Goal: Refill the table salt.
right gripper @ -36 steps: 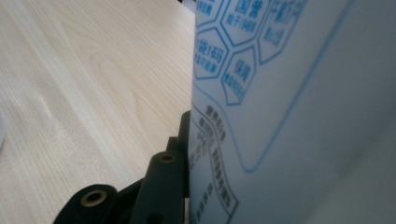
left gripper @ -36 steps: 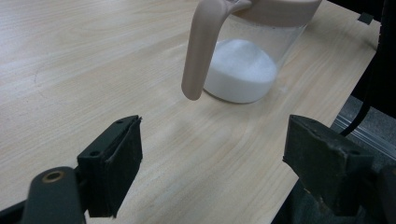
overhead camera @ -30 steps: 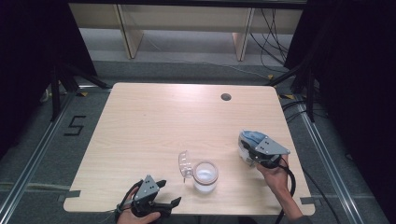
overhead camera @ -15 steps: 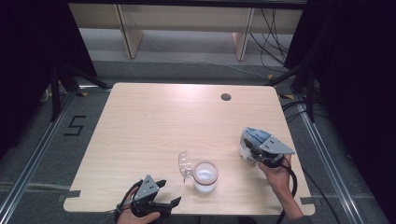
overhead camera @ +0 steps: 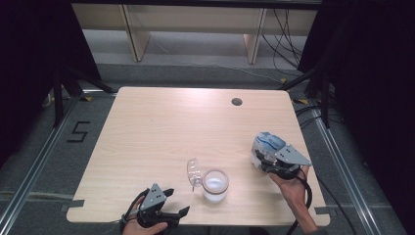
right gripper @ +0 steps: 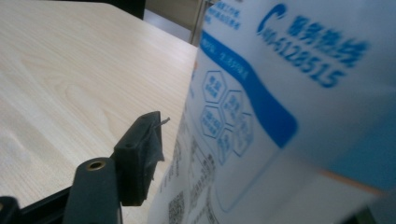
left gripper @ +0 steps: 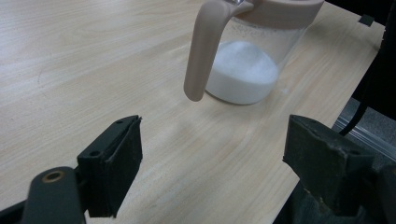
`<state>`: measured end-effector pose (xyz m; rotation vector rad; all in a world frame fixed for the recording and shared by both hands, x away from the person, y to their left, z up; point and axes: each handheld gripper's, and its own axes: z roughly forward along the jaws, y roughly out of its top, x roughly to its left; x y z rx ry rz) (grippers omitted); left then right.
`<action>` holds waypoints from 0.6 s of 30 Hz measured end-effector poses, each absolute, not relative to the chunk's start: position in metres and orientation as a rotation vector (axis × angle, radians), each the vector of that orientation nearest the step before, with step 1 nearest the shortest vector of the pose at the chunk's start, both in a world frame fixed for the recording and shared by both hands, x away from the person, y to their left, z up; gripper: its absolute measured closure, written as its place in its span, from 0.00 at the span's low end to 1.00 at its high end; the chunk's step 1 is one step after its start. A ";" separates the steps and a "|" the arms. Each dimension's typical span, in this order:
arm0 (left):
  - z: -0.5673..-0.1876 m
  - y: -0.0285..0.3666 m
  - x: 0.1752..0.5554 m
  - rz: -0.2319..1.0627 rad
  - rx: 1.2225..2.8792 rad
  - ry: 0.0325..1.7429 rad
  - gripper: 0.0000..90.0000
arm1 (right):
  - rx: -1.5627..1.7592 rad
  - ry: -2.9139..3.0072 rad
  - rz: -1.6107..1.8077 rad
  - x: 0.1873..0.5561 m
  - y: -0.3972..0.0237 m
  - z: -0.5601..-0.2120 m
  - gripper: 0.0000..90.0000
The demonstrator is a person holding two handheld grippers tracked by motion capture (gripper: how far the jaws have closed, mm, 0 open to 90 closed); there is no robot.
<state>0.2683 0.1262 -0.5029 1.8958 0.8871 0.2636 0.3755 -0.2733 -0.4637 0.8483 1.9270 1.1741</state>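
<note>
At the near left edge of the table [overhead camera: 161, 117] the left gripper [overhead camera: 169, 208] rests low with its jaws wide apart and nothing between them; the left gripper view shows them pointing at the jar [left gripper: 254, 51], just ahead. The jar [overhead camera: 215, 185] stands upright near the near edge, a little right of centre, clear-walled with a beige rim and handle [left gripper: 201, 51], white grains heaped in its bottom, and its clear lid [overhead camera: 194, 172] tipped open to the left.

Farther right, the right gripper [overhead camera: 264, 159] is at the white-and-blue bag [overhead camera: 266, 144], which sits on the table by the right edge, well apart from the jar; its jaws have just been opening, the bag is between them, and the one visible pad [right gripper: 140, 154] stands just off the film, so the grip looks released. Judged as the setting-down step: let the bag settle before drawing straight back, so a jaw does not drag or tip it.

On the bag [right gripper: 280, 93], blue print reads "6128515" beside a telephone mark; the hexagon icons, small characters and a square code low on the bag are too blurred to read.
</note>
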 end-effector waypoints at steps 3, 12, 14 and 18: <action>-0.503 0.127 0.269 0.267 1.899 0.882 0.21 | 0.893 1.879 1.200 0.371 -0.278 -0.461 0.34; -0.502 0.127 0.269 0.268 1.903 0.882 0.21 | 1.015 1.887 1.245 0.353 -0.289 -0.460 0.28; -0.502 0.127 0.269 0.269 1.905 0.878 0.21 | 1.004 1.877 1.224 0.349 -0.291 -0.459 0.28; -0.502 0.127 0.269 0.270 1.904 0.881 0.21 | 1.036 1.888 1.237 0.341 -0.293 -0.459 0.26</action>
